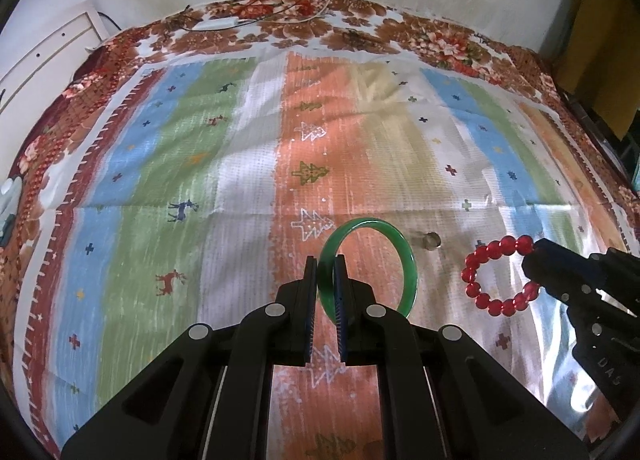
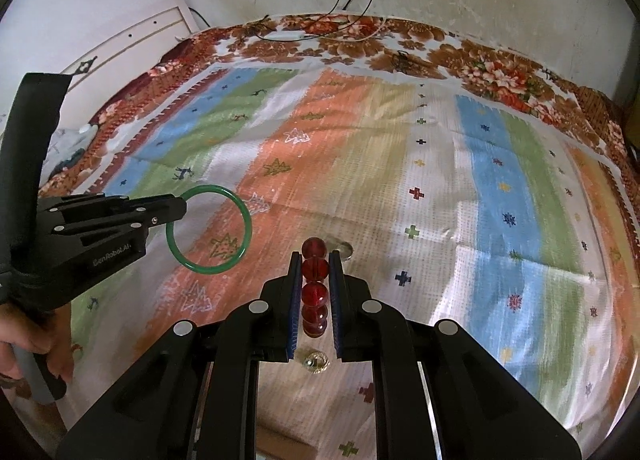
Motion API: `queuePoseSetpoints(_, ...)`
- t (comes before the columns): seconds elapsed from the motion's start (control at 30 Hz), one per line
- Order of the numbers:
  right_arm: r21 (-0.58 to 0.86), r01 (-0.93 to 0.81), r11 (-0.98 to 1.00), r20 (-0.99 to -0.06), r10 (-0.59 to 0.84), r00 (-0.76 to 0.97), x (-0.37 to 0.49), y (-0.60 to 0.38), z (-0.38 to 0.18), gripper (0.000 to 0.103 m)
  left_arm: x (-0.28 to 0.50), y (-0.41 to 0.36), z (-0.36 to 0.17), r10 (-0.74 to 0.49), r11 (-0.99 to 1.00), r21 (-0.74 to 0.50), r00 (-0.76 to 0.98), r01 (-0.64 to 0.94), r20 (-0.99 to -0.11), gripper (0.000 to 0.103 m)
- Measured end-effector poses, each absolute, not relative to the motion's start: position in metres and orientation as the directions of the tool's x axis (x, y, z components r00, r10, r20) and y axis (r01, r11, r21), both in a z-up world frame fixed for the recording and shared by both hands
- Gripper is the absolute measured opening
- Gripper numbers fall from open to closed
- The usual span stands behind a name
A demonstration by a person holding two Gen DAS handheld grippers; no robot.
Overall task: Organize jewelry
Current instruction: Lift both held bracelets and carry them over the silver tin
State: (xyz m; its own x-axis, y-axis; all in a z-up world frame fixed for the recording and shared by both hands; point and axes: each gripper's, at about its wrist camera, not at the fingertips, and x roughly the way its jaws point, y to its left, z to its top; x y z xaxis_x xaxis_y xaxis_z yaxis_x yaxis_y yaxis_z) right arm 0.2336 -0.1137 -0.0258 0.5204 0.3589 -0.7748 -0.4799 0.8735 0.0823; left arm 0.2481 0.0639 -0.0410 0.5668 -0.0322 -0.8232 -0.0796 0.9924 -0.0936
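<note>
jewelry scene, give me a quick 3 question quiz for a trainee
1. True or false: the left gripper is shut on the green bangle.
2. What does the right gripper hold? A) silver ring B) red bead bracelet C) nothing
3. Fill in: the small silver ring lies on the ____ striped cloth, apart from both grippers.

Key: 1 true; 2 B; 3 patterned

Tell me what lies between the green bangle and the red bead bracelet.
A small silver ring on the cloth, between green bangle and red bead bracelet, in the left wrist view.
</note>
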Motion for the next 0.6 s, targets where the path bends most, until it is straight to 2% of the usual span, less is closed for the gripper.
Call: queuePoseSetpoints(0.6,0.074,-0.465,0.882,-0.749,0.357,0.559,0.197,-0.129,-0.014,0.014,0.208,0.051,-0.023,-0.054,0.992,-0.110,0.601,-0.057,-0.798,0.008)
